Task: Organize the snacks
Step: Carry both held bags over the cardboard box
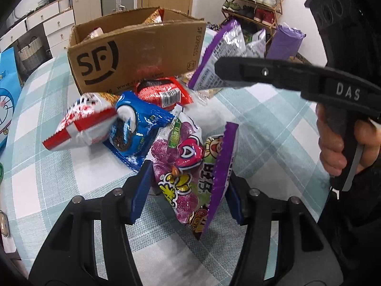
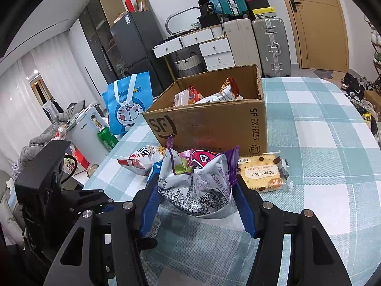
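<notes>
Purple gummy bag (image 1: pixel 190 174) stands on edge near the camera, its front showing grapes and cartoon print, lifted off the checked cloth. A second purple-and-white bag (image 2: pixel 200 186) shows its crumpled back with printed text and a QR code. Behind and left lie a blue cookie pack (image 1: pixel 138 128), a red-and-white pack (image 1: pixel 81 124) and a red pack (image 1: pixel 164 93), heaped together. A cake pack (image 2: pixel 262 174) lies flat on the right. Far behind sits the open cardboard box (image 1: pixel 133 54), snacks already inside.
</notes>
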`<state>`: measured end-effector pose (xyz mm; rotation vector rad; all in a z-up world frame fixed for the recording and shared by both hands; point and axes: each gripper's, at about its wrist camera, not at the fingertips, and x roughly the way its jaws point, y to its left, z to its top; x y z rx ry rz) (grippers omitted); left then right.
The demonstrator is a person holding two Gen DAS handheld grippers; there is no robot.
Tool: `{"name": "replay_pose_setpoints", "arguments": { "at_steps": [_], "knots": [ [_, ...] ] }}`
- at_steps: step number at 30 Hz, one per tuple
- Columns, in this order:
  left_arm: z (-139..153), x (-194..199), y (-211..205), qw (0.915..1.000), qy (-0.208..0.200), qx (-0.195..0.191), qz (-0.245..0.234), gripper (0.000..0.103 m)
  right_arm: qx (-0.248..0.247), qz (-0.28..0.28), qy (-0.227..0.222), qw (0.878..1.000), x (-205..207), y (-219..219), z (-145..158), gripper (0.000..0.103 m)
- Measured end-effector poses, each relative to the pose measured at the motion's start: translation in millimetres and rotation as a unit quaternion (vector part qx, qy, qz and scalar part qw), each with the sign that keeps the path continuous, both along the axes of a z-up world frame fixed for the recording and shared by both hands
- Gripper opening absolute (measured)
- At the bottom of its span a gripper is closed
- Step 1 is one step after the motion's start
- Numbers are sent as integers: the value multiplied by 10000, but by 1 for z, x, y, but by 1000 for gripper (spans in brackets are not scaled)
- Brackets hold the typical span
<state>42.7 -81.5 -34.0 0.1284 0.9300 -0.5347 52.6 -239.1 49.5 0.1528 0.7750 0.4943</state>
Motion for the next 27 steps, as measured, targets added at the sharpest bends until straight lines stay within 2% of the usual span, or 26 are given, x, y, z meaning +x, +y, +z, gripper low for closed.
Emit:
{"name": "replay_pose_setpoints", "arguments": {
  "at_steps": [8,16,27],
  "knots": [
    [23,0,18,9990,-246,-255,286,54,52,15,-64,10000,-1,-1,4,59],
    [47,6,47,9924,-565,-605,913,54,79,29,-147,9999,-3,-3,10,59],
    [76,10,69,9836,-999,-695,1329,54,62,60,-339,9994,-4,-1,26,59]
  ]
}}
